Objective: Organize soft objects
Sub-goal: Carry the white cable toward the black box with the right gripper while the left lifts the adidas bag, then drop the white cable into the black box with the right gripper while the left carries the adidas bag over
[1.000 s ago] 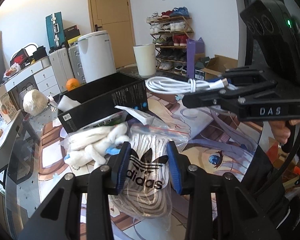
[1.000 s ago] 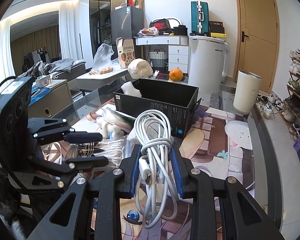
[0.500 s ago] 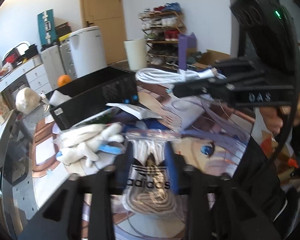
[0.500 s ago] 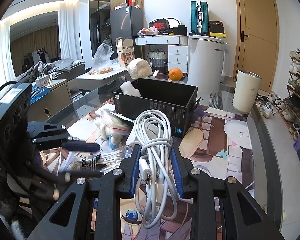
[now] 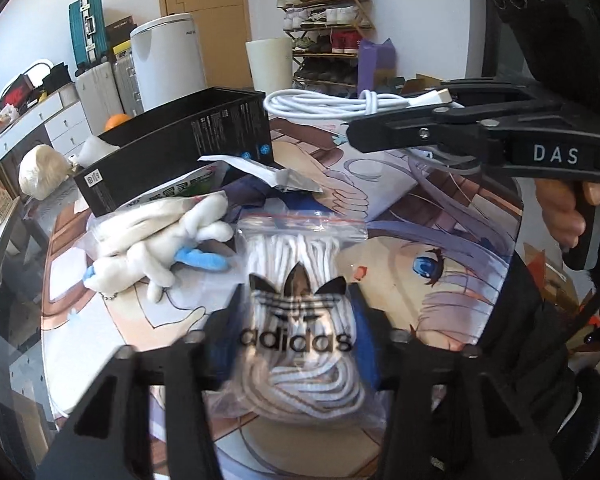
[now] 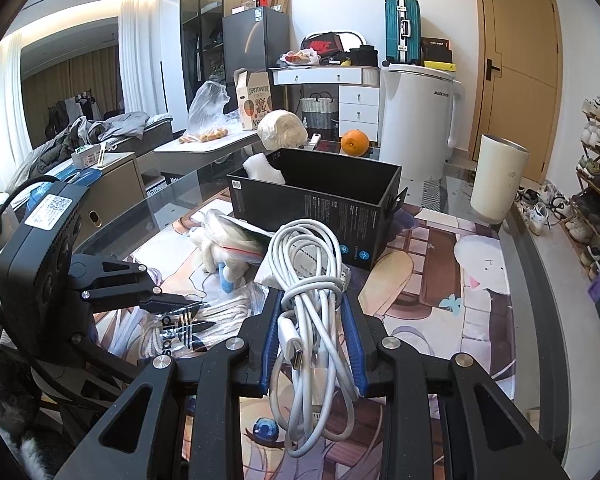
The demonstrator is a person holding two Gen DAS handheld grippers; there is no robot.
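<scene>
Both grippers loaded | left gripper (image 5: 300, 320) clamps laces bag (image 5: 300, 300) | right gripper (image 6: 312, 336) grips white cable (image 6: 312, 300) | black box (image 6: 316, 196) holds 1 item; plush toy (image 5: 160, 248) beside it waits

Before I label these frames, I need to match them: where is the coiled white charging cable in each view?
Left wrist view: coiled white charging cable upper centre-right, shut in the right gripper.
Right wrist view: cable bottom centre, between the blue pads.
Shared landmark: open black cardboard box behind it.
</scene>
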